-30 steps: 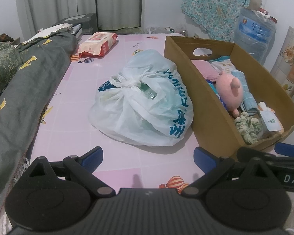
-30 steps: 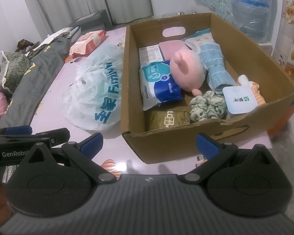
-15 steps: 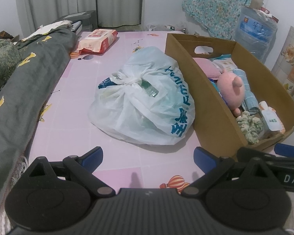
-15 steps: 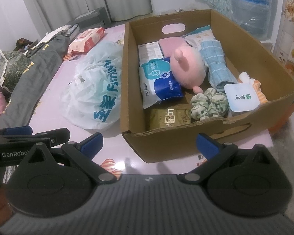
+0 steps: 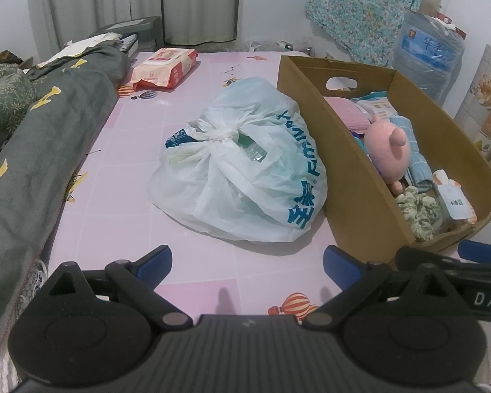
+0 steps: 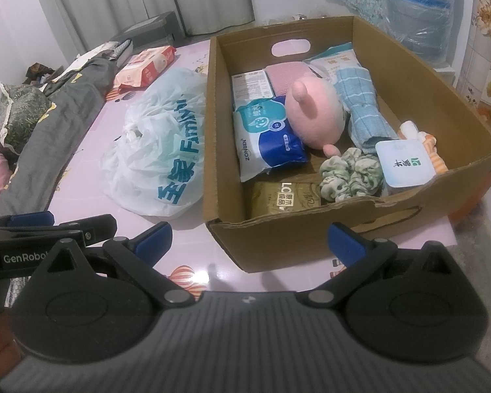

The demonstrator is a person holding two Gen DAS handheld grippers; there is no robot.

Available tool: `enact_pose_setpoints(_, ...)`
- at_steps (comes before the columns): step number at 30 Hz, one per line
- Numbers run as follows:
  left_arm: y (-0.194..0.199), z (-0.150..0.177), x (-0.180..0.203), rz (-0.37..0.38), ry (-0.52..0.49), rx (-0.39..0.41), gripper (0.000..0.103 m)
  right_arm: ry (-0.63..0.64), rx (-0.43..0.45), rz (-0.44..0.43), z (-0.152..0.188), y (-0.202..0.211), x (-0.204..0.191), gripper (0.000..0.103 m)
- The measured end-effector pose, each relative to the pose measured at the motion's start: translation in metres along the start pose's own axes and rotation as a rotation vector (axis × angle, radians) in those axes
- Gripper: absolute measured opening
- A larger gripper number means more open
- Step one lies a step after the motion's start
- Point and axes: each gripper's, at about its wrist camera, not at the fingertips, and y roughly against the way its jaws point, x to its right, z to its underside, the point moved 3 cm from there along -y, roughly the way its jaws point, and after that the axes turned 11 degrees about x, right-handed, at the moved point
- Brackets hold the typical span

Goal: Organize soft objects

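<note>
A cardboard box stands on the pink table. In it lie a pink plush toy, a blue towel, a green scrunchie, tissue packs and a white pouch. A tied white plastic bag lies left of the box. My left gripper is open and empty, short of the bag. My right gripper is open and empty at the box's near wall.
A red wipes pack lies at the far left of the table. A grey blanket covers the left side. A water jug stands behind the box by the wall.
Both grippers have drawn back and risen slightly, so bag and box sit a little farther off. Nothing on the table has moved.
</note>
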Motion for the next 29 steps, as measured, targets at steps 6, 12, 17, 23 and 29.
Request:
enact_pose_setpoints(6,-0.0003,0.0001,0.0,-0.001,-0.001,0.001,0.1,0.001,0.0,0.0,-0.0003,-0.0002,0.0002,0.102)
enact_pose_setpoints(12,-0.0002,0.0001,0.0002,0.0,0.0,0.0,0.099,0.002,0.0,0.001,-0.0005,0.0001,0.0004,0.102)
enact_pose_setpoints(17,-0.0001,-0.0002,0.0,0.001,-0.001,0.002,0.099,0.002,0.0,0.001,-0.0004,0.0005,-0.0001,0.102)
enact_pose_setpoints(23,0.0009,-0.0006,0.0015,0.002,-0.006,0.006,0.1,0.004,0.001,0.002,-0.0009,0.0003,-0.0004,0.102)
enact_pose_setpoints(29,0.001,-0.0008,0.0031,-0.003,-0.01,0.006,0.1,0.001,-0.001,0.0,-0.0006,0.0001,-0.0009,0.102)
